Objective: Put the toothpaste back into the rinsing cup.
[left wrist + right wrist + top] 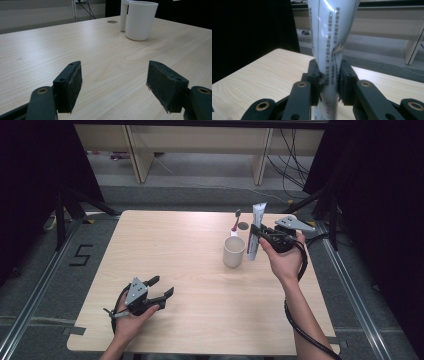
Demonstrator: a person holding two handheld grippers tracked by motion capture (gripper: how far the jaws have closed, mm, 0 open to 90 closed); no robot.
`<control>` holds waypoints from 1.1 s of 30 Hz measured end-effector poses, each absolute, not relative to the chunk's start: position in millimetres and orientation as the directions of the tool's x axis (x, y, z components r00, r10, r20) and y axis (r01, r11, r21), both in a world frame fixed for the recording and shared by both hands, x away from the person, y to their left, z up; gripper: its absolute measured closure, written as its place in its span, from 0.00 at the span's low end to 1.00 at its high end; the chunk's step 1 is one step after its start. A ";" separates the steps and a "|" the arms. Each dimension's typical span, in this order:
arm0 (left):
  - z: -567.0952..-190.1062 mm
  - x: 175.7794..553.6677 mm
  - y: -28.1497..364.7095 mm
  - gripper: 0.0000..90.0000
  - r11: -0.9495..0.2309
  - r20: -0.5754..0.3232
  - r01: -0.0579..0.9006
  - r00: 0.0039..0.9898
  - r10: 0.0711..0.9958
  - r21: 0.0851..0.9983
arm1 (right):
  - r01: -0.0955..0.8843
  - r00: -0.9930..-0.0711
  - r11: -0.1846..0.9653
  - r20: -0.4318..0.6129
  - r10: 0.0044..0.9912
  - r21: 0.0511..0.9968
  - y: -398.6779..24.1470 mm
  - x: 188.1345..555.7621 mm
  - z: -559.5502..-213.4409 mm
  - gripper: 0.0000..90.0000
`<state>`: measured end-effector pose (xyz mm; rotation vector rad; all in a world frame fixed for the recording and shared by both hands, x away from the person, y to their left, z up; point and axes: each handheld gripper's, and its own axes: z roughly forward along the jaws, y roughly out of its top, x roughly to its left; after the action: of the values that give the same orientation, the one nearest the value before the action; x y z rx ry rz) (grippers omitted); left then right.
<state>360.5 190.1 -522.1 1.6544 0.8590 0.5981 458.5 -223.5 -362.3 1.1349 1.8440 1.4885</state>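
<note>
The toothpaste tube (256, 231) stands upright just right of the cup (234, 251), clamped in the right gripper (257, 233), seemingly for placing inside, while the left gripper (162, 287) waits near, jaws apart.

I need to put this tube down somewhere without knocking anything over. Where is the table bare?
The widest bare patch of the pale wooden table lies between the white cup and the open left gripper, reaching its far left corner. It is crowded at the far right: cup, toothbrush and the right gripper clamping the upright white tube.
</note>
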 end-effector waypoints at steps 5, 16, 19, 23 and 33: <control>-522.1 360.4 190.2 0.31 -0.114 -0.050 0.228 0.606 0.794 0.967 | 0.241 -0.523 0.053 0.084 0.848 0.969 -218.9 462.4 -362.8 0.83; -522.1 360.5 190.2 0.31 -0.114 -0.050 0.229 0.606 0.794 0.967 | 0.198 -0.526 0.029 0.081 0.847 0.980 -207.0 471.3 -358.9 0.83; -522.1 360.4 190.2 0.31 -0.114 -0.049 0.228 0.607 0.793 0.967 | 0.188 -0.522 0.030 0.074 0.850 0.982 -203.6 473.1 -357.2 0.83; -522.1 360.7 190.3 0.31 -0.110 -0.053 0.228 0.609 0.791 0.967 | 0.182 -0.521 0.017 0.082 0.850 0.983 -198.2 475.6 -355.4 0.83; -522.1 360.6 190.3 0.31 -0.111 -0.053 0.228 0.610 0.791 0.967 | 0.169 -0.526 0.020 0.073 0.847 0.985 -188.9 484.2 -356.5 0.83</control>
<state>360.6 190.3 -522.1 1.6544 0.8558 0.5936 484.2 -188.9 -356.5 1.0387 1.7375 1.5503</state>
